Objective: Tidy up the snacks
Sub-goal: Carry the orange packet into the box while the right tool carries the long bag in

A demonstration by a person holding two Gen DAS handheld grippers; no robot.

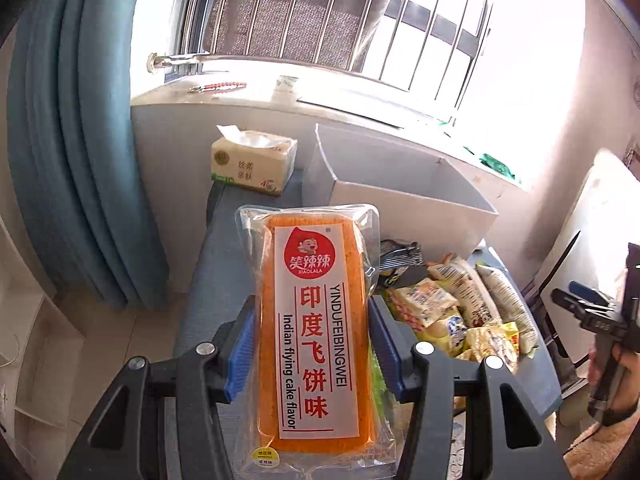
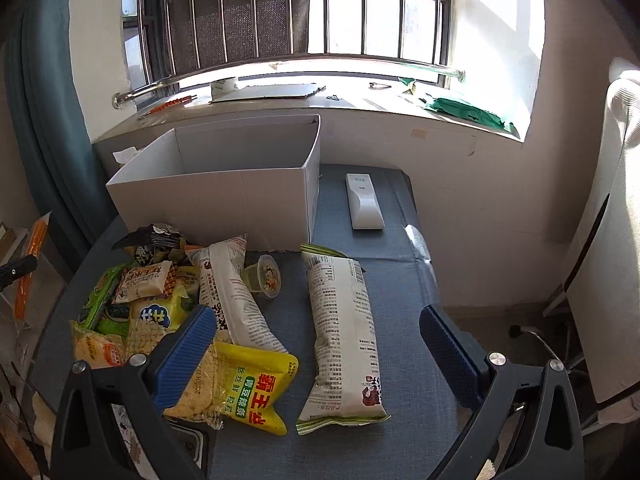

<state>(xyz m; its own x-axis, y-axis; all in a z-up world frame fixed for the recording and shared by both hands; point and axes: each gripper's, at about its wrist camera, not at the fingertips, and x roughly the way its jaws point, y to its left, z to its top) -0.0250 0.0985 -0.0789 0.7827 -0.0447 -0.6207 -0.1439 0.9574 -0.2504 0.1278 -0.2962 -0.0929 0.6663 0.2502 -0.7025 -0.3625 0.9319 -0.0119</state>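
My left gripper (image 1: pixel 312 332) is shut on a long orange snack pack (image 1: pixel 316 320) with a white label, held above the table's left side, in front of the white open box (image 1: pixel 400 196). My right gripper (image 2: pixel 316 332) is open and empty above a white-and-green snack bag (image 2: pixel 344 332) lying on the blue-grey table (image 2: pixel 400 280). A pile of snack packs (image 2: pixel 152 304) lies to its left, with a yellow bag (image 2: pixel 248 392) and another white bag (image 2: pixel 236 292). The box (image 2: pixel 224 184) stands behind the pile. The right gripper also shows in the left wrist view (image 1: pixel 592 312).
A tissue pack (image 1: pixel 252 160) stands at the table's far left corner. A white remote (image 2: pixel 364 200) lies right of the box. A small jelly cup (image 2: pixel 266 276) sits between the white bags. A window sill (image 2: pixel 320 100) and blue curtain (image 1: pixel 80 160) are behind.
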